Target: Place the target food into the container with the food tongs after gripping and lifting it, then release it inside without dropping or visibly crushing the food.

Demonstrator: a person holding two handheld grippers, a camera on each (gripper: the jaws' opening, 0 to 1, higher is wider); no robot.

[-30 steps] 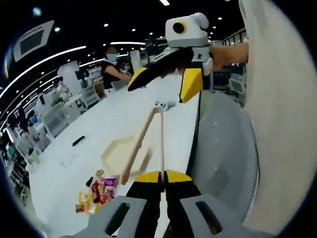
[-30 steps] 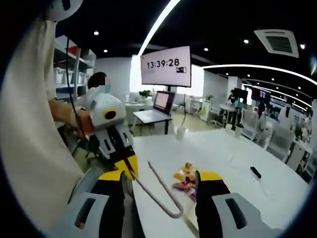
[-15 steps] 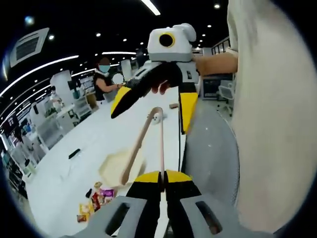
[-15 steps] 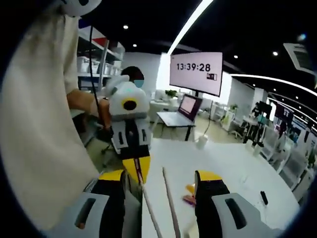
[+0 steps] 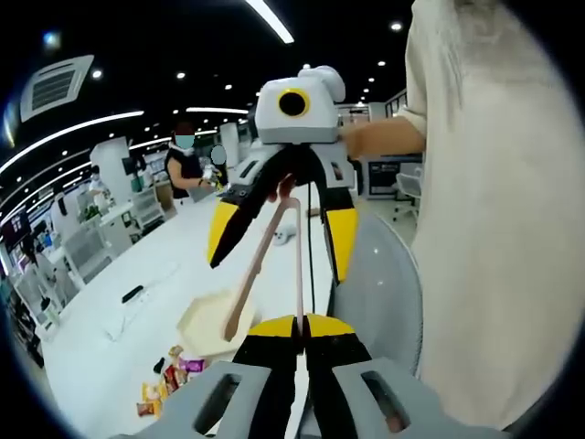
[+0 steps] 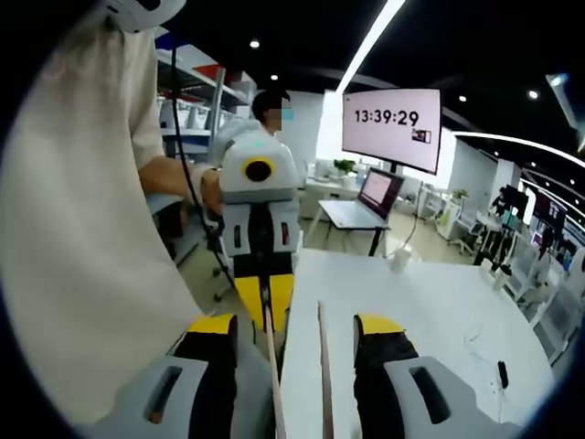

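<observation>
Beige food tongs (image 5: pixel 265 261) stand up from my left gripper (image 5: pixel 299 322), which is shut on one of their arms; the other arm splays left. Their looped end (image 5: pixel 289 204) lies between the spread yellow jaws of my right gripper (image 5: pixel 277 265), which faces me, open. In the right gripper view both tong arms (image 6: pixel 322 366) run between my right gripper's (image 6: pixel 297 325) open jaws, untouched, toward the left gripper (image 6: pixel 265 315). A beige hexagonal container (image 5: pixel 203 315) sits on the white table (image 5: pixel 137 338), with a pile of colourful wrapped snacks (image 5: pixel 169 384) near it.
A black handset (image 5: pixel 132 294) lies on the table to the left. A grey chair back (image 5: pixel 379 293) and the person's cream clothing (image 5: pixel 494 229) stand close on the right. A monitor (image 6: pixel 391 128) and laptop (image 6: pixel 366 194) are at the far end.
The right gripper has swung down and squared up opposite the left one, its open jaws now straddling the tongs' looped end. Both views have tilted upward; the tongs stay in the left gripper.
</observation>
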